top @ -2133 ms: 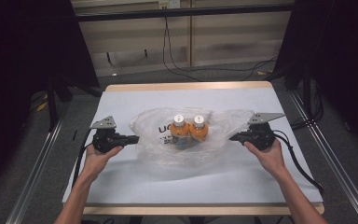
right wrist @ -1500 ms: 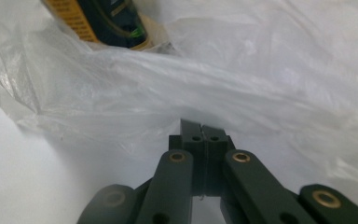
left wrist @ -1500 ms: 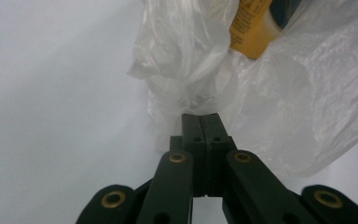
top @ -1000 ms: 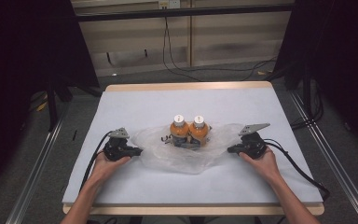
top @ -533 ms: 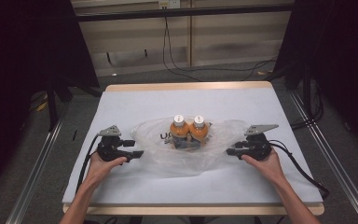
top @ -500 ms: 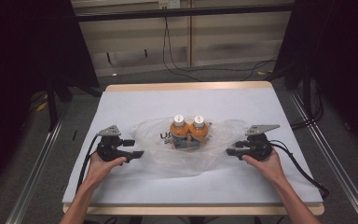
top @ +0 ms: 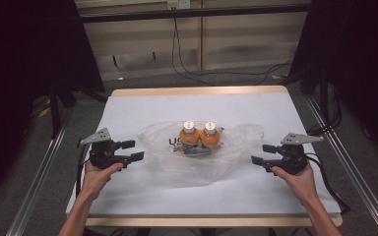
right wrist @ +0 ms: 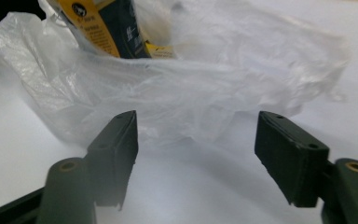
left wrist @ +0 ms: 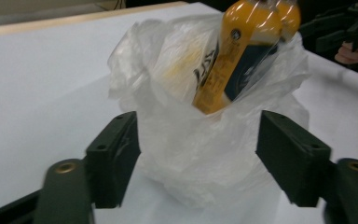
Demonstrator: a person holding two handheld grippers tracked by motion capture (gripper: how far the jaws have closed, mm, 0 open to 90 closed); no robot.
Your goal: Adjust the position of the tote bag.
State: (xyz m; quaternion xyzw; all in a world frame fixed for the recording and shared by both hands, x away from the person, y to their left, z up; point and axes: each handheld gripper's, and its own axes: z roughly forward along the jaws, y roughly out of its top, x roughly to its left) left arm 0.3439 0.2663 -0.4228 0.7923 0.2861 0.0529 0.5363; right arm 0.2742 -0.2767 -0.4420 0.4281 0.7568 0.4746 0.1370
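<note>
The bottles' [left wrist: 242, 51] tops are cut off; bag [top: 226, 157] lettering stays partly hidden.

Left tool [top: 132, 150]: held in left hand [top: 97, 175], level, pointing inward; jaws apart, just been closing slightly, nothing gripped. Right tool [top: 264, 154]: held in right hand [top: 300, 178], level, pointing inward; jaws apart, just been opening, nothing gripped. Forearms enter from below.

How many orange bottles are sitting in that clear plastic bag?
2: the left orange bottle with a white cap and the right orange bottle with a white cap stand touching, mid-table inside the clear plastic bag; others could be hidden.
</note>
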